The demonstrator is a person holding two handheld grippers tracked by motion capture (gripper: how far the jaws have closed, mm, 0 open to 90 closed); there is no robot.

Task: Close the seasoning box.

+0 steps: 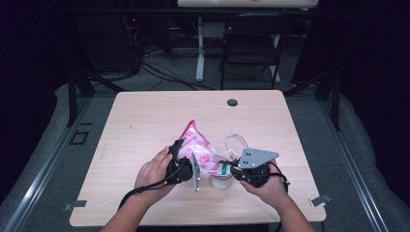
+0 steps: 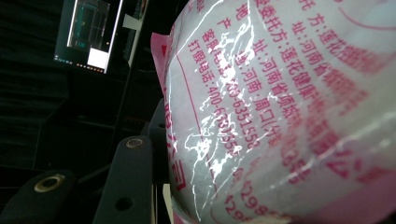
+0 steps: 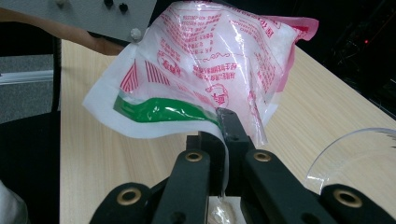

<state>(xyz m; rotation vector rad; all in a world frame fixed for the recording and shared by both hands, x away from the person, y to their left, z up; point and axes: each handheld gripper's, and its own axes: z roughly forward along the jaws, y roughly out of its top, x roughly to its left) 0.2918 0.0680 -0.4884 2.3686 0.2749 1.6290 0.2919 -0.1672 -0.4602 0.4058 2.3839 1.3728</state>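
A light wooden table [image 1: 145, 121] takes up the middle of the high view, with a small dark round grommet [image 1: 232, 102] near its far edge at about twelve o'clock. Beyond it, on the grey floor, stands a dark folding chair [image 1: 251, 43].

Next in size is the printed plastic bag [image 1: 197, 150], white with pink-red lettering and a green band along one edge, held up off the tabletop just toward six o'clock from the table's centre. Its pink top corner points toward twelve o'clock.

The left gripper [image 1: 180, 162] is at the bag's nine o'clock side. In the left gripper view the bag's bulging body [image 2: 280, 112] sits right against the black jaw at the lower left, so the jaws stand partly open and appear to hold the full width of the bag; the other jaw is hidden behind the plastic.

The right gripper [image 1: 232, 169], topped by its grey three-cornered plate, is at the bag's four o'clock corner. In the right gripper view its jaws [image 3: 224, 135] are pinched tightly together on the thin white edge of the bag [image 3: 205, 74], just beside the green band.

Smallest are the clear plastic pieces: a curved transparent lid or cup rim [image 1: 235, 143] lies just beyond the right gripper, and a small clear cup [image 1: 221, 181] stands on the table directly under the bag's lower corner, between the two hands.
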